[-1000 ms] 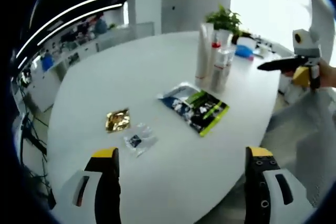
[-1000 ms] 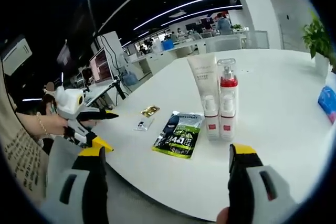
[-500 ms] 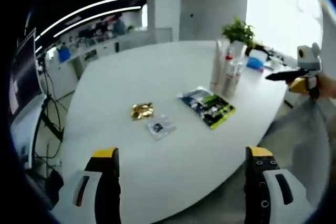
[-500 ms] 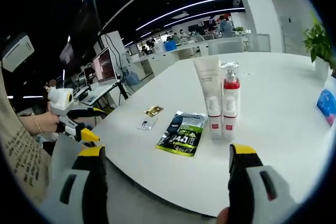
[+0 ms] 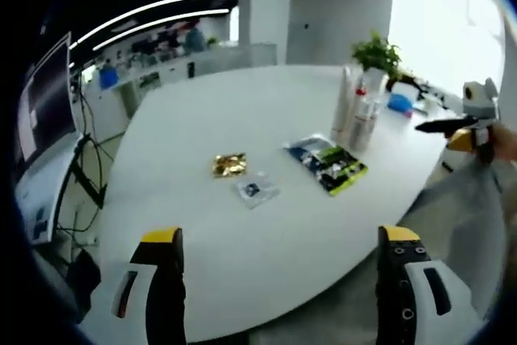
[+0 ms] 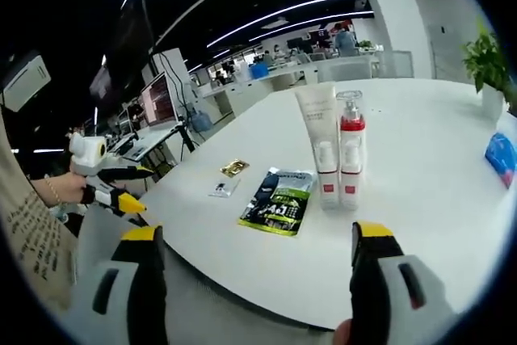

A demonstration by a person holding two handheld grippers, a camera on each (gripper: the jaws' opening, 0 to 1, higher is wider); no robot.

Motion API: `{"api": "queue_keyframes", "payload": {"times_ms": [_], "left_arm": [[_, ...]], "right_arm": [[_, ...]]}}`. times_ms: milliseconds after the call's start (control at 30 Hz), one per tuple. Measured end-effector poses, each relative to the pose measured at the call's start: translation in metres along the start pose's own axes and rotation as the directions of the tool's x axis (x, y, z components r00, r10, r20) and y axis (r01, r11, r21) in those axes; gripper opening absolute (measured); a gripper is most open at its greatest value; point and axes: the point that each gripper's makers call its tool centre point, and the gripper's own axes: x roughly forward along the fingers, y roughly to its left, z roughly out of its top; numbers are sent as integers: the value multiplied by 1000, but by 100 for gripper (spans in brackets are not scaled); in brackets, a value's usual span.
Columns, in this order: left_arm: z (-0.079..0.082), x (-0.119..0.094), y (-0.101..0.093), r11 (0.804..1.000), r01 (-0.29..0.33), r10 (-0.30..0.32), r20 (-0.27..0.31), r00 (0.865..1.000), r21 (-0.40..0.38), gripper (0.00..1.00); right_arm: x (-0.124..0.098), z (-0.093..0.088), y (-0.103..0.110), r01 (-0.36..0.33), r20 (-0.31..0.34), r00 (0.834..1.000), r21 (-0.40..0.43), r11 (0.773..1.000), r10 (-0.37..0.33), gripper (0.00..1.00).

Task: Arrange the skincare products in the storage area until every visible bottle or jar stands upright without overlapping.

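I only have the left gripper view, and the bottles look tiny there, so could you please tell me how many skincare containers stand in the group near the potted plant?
Observer: The right gripper view shows four: a tall white tube, a clear pump bottle with a red collar, and two small white bottles with red labels in front of them.
Operator: Thank you. Is any of them tipped over?
Observer: No, all four stand upright. They are packed close, and I cannot tell whether they touch.
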Motion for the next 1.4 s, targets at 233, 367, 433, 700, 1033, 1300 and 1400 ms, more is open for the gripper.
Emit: {"api": "queue_keyframes", "payload": {"times_ms": [233,367,433,700,1033,1300,1400], "left_arm": [[8,12,-1,1000,-11,11,-11,1000,-23,97],[14,30,2,998,-60,59,-31,998,-25,97],[17,40,2,996,-74,73,-38,997,-40,97],[8,82,8,987,-124,114,-97,989,-102,94],[-6,122,7,981,-125,94,-201,975,-147,80],[-12,142,14,965,-175,121,-258,958,-197,73],[-13,148,17,962,-187,130,-269,954,-198,69]], "right_arm": [[2,-5,2,-18,-27,999,-13,1000,18,96],[1,-5,1,-17,-27,1000,0,1000,17,96],[1,-5,1,-17,-26,1000,1,1000,17,96],[2,-6,1,-20,-38,999,-6,1000,19,96],[2,-7,-3,-7,-42,999,0,1000,7,96],[1,-7,-7,10,-40,999,17,1000,-10,96],[1,-7,-8,18,-37,999,24,1000,-17,96]]}}
